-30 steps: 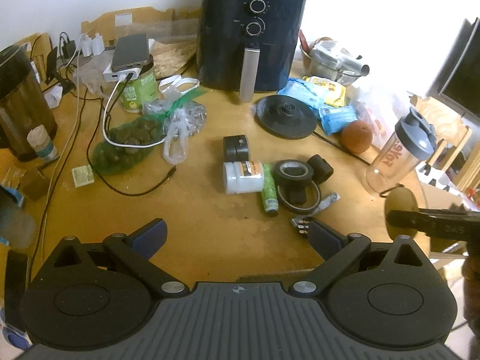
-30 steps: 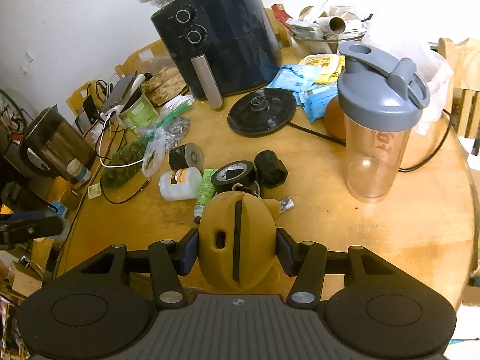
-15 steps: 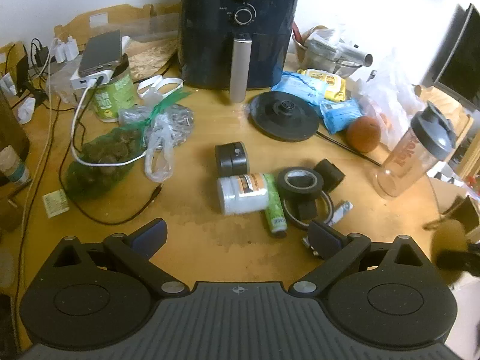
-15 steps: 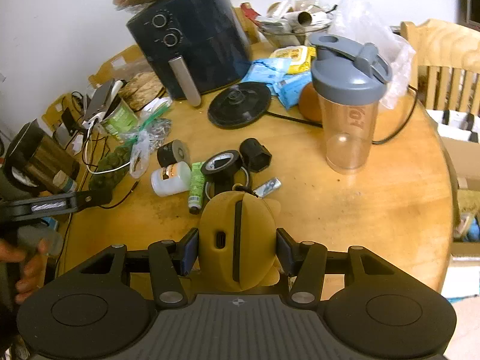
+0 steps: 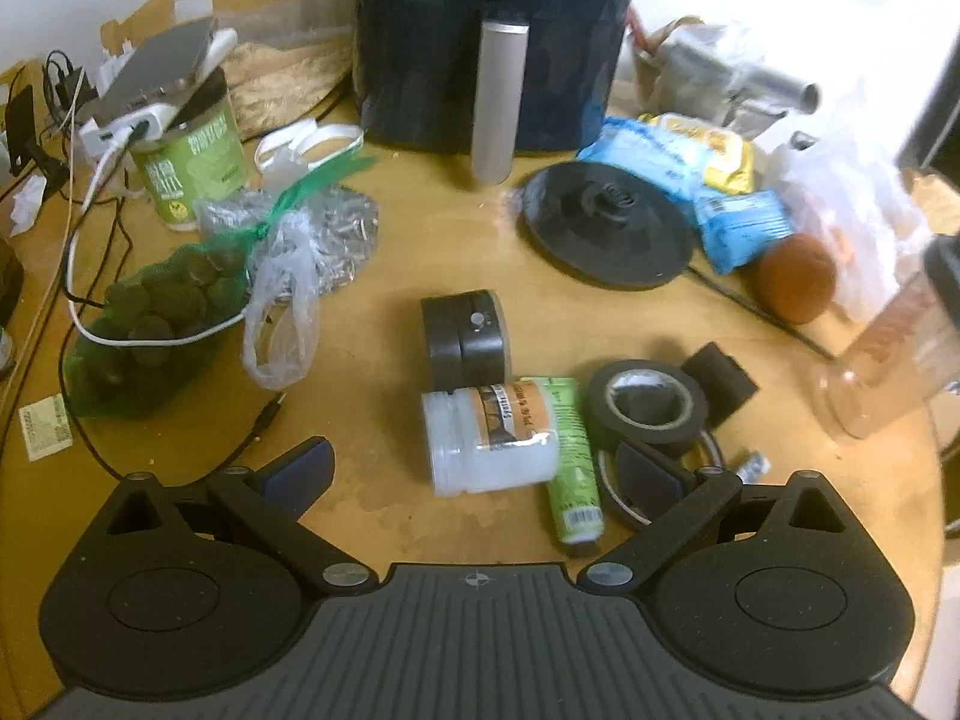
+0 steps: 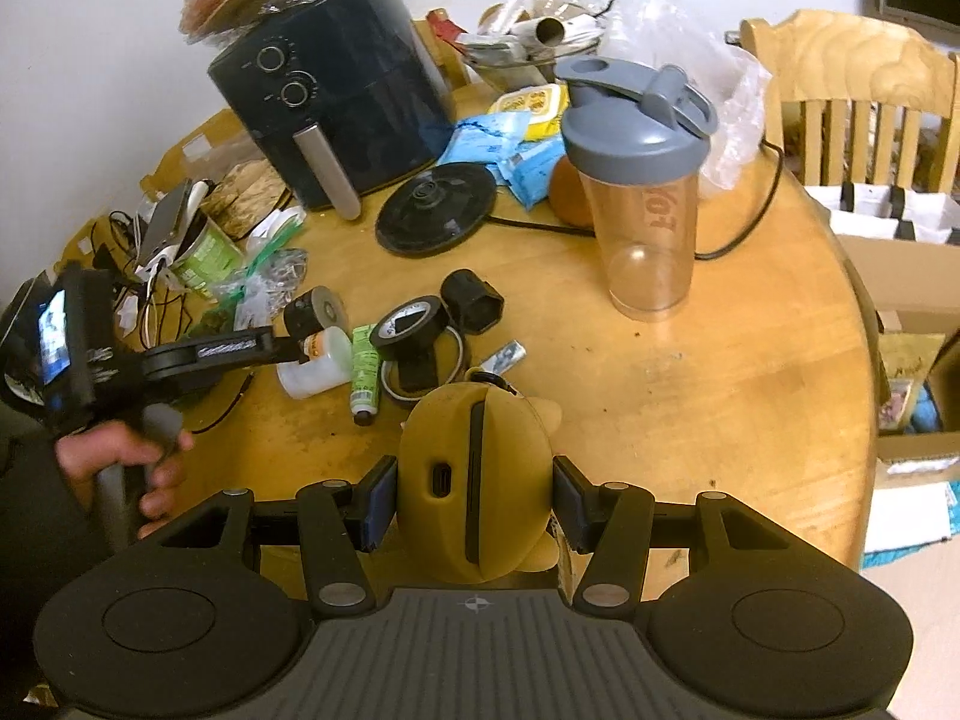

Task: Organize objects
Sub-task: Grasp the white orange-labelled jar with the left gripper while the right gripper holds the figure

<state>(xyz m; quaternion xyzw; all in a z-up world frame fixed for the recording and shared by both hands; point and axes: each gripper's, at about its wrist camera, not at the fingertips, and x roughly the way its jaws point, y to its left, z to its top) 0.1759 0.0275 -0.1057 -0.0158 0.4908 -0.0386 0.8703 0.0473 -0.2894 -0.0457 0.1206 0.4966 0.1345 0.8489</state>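
One air fryer [image 5: 492,42], one shaker bottle [image 6: 645,180], one tape roll [image 5: 645,405], one white jar [image 5: 486,441], one green tube [image 5: 570,468], one orange [image 5: 795,285].

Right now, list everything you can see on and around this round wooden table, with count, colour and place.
air fryer: one, dark blue, table's far side
round kettle base: one, black, in front of the fryer
shaker bottle: one, clear with grey lid, right side
white plastic jar: one, lying mid-table
green tube: one, beside the jar
tape roll: one, black, right of the tube
green can: one, far left
net bag: one, green, left
orange fruit: one, right of the base
wooden chair: one, beyond the table
yellow silicone case: one, clamped in right gripper
left gripper: open, nothing between its fingers
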